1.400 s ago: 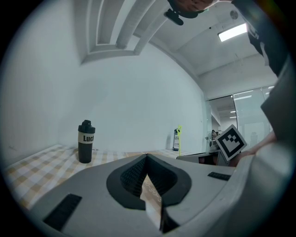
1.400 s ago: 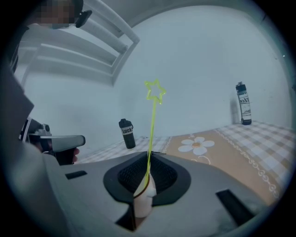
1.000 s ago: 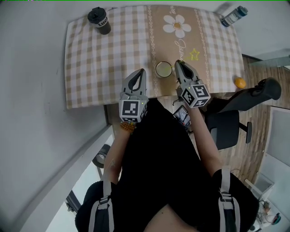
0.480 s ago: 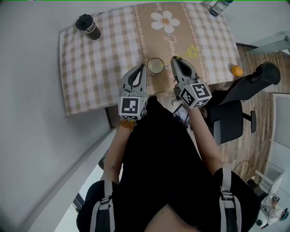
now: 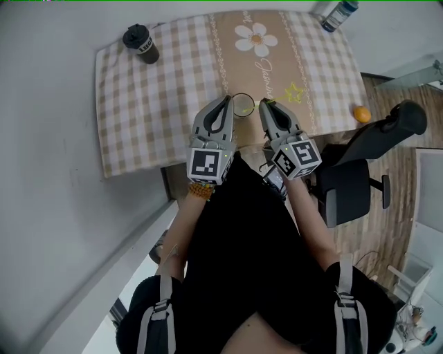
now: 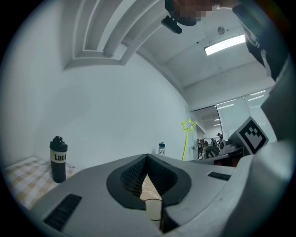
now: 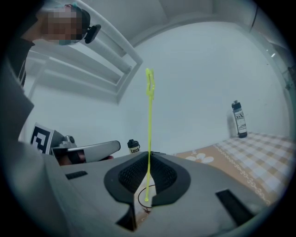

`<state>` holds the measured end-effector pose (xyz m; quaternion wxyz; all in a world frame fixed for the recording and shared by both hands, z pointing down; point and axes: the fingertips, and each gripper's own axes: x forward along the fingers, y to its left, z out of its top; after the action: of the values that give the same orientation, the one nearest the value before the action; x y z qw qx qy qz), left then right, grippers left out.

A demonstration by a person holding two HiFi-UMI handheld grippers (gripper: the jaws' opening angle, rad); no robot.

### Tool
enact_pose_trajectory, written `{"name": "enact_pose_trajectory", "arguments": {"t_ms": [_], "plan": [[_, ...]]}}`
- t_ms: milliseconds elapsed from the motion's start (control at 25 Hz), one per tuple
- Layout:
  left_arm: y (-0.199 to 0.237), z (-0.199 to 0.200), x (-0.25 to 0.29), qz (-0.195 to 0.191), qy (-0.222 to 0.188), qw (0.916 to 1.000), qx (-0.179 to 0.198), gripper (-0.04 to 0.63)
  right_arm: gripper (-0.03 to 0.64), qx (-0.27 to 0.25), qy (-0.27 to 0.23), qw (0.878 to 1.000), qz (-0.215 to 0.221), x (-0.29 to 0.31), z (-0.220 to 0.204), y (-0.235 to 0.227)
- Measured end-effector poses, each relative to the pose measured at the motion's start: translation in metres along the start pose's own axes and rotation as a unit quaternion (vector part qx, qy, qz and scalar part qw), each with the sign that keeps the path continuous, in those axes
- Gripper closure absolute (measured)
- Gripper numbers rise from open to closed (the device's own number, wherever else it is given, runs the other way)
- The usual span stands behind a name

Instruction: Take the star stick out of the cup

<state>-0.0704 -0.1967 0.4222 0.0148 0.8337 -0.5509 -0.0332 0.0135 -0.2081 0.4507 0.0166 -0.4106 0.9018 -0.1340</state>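
Observation:
The yellow-green star stick rises slantwise from the tip of my right gripper, which is shut on its thin shaft. In the right gripper view the stick's lower end shows through the gap under the jaws, over a dark ring like the cup's rim. I cannot tell whether that end is inside the cup. The cream cup stands on the beige flower strip of the cloth, between both grippers. My left gripper is shut, holds nothing, and its tip overlaps the cup's left rim. From the left gripper the star shows upright.
A black tumbler stands at the far left corner of the checked cloth. A water bottle is at the far right corner and an orange at the right edge. A black office chair sits right of the table.
My left gripper has moved forward and right, up to the cup's left rim. The right gripper stays shut on the stick, with the star in about the same place.

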Motion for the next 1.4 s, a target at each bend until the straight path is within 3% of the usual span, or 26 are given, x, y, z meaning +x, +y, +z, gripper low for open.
{"name": "enact_pose_trajectory", "arguments": {"t_ms": [280,680,960,1400], "plan": [[0.003,-0.019,-0.006,-0.003,0.017,0.9995,-0.027,0.594,0.604,0.002,0.004,1.0,-0.001,0.001,0.0,0.009],[0.012,-0.012,0.023,-0.024,0.013,0.9992,-0.029,0.594,0.603,0.008,-0.002,1.0,-0.023,0.012,0.012,-0.003],[0.001,-0.033,0.022,-0.031,0.031,0.9984,-0.034,0.594,0.603,0.001,-0.011,1.0,-0.024,0.01,0.018,-0.009],[-0.011,-0.017,0.011,-0.015,0.01,0.9994,-0.028,0.594,0.603,-0.002,-0.026,1.0,-0.009,-0.012,0.035,-0.02]]}}
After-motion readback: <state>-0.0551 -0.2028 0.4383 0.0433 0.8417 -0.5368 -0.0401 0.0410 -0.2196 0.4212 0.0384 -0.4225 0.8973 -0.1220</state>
